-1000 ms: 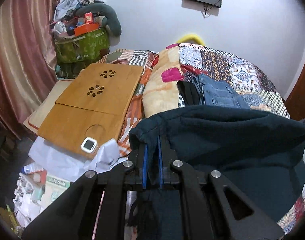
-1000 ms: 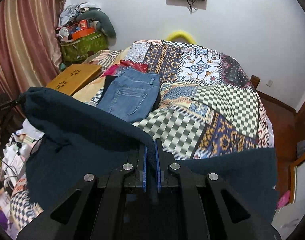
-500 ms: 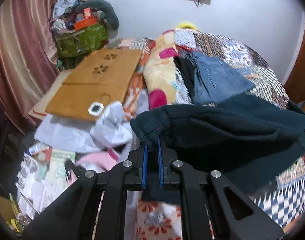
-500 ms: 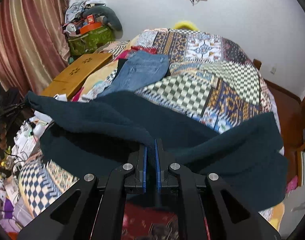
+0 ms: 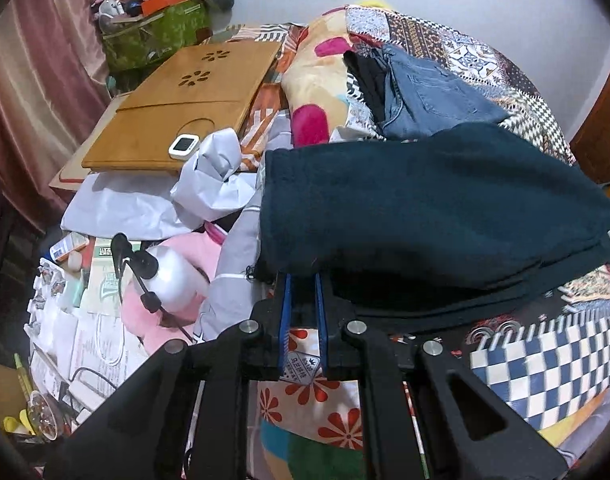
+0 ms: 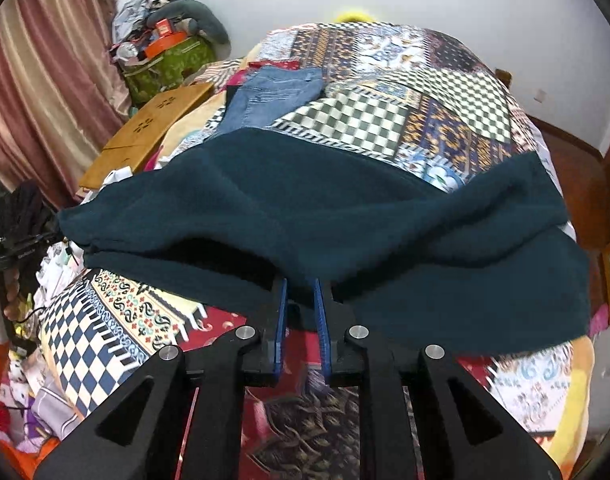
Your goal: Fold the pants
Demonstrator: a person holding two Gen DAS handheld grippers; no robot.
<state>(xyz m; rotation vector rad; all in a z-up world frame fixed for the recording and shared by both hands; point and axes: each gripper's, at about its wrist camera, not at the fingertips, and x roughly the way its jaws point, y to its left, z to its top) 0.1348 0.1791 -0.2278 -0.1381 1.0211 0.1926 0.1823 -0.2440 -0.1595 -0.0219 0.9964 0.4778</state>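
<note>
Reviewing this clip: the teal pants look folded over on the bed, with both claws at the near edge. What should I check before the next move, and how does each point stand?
1. Teal pants folded over and down on the quilt: ok.
2. Layers aligned: not ok; the lower layer sticks out past the top one at the right.
3. Left claw free of cloth: not ok; the edge sits between nearly shut jaws.
4. Right claw free of cloth: not ok; its jaws have just been opening with cloth between them. Whether they are pressing on it: cannot tell.
5. Jeans clear of the pants: cannot tell.
</note>
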